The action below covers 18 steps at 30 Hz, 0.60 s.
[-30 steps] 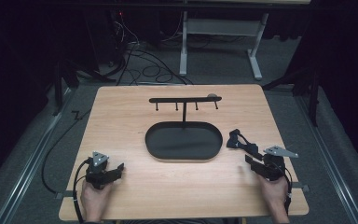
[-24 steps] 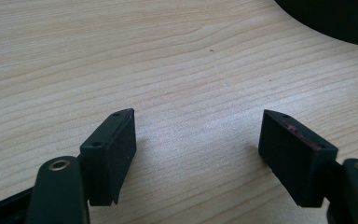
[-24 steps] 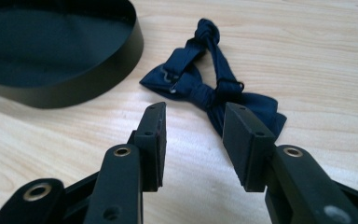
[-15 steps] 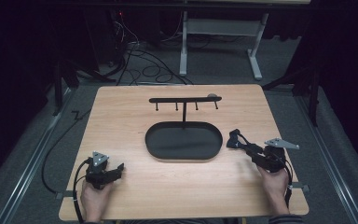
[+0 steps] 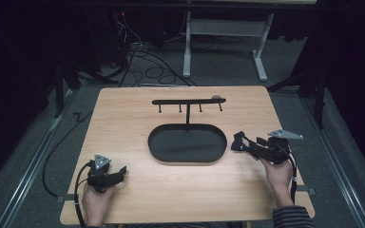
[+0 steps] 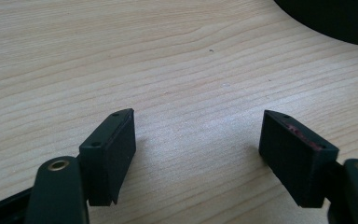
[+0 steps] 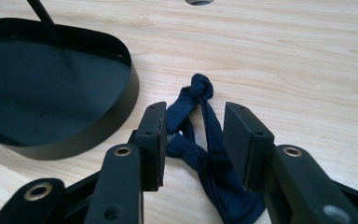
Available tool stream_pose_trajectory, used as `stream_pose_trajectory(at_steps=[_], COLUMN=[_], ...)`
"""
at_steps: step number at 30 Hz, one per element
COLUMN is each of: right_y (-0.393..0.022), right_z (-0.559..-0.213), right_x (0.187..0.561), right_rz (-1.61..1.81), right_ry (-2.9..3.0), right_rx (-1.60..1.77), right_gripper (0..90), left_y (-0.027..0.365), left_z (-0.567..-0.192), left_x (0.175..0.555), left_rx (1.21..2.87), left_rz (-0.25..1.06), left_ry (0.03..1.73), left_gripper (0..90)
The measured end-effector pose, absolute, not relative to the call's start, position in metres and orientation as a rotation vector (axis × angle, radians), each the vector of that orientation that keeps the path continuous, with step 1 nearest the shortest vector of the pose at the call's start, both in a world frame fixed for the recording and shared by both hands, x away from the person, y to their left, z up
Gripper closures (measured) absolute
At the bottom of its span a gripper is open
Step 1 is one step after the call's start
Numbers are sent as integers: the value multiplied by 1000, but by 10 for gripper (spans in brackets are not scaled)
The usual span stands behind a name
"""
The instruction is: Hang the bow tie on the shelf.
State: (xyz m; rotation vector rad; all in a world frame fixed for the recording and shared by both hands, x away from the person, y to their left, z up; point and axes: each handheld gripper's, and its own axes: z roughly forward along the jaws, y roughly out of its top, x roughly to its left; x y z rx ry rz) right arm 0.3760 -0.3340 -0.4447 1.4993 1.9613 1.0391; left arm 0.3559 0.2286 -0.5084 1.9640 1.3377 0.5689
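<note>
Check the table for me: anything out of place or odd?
Only the dark blue cloth: it lies knotted and crumpled on the wooden table beside the black oval tray, between the right gripper's jaws. The hook rack stands upright.

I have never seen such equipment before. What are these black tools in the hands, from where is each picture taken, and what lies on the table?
No robot is here. A person sits at a wooden table and holds a hand tool with a two-jaw claw in each hand.

The high view comes from a fixed camera above the table. In it the left claw is near the bottom left and the right claw is at the right.

The other two pictures come from small cameras riding on the tools, each looking along its own black jaws.

On the table stands a black oval tray with a thin post and a bar of hooks above it. Beside the tray lies a dark blue knotted cloth.

The left claw is open over bare wood, holding nothing. The right claw has its jaws on either side of the cloth, not yet closed on it.
</note>
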Motion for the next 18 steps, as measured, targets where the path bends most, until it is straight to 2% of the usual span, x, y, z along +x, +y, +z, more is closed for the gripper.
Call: stream_pose_trajectory(at_steps=[18], right_y=[-325], right_z=[-447], right_x=[415], right_rz=[970], right_ry=[1999], right_rx=[1508], right_gripper=[616], left_y=[229], left_z=[-508], left_x=[356], left_rx=[1967], left_rz=[567], left_ry=[1335], left_gripper=[275])
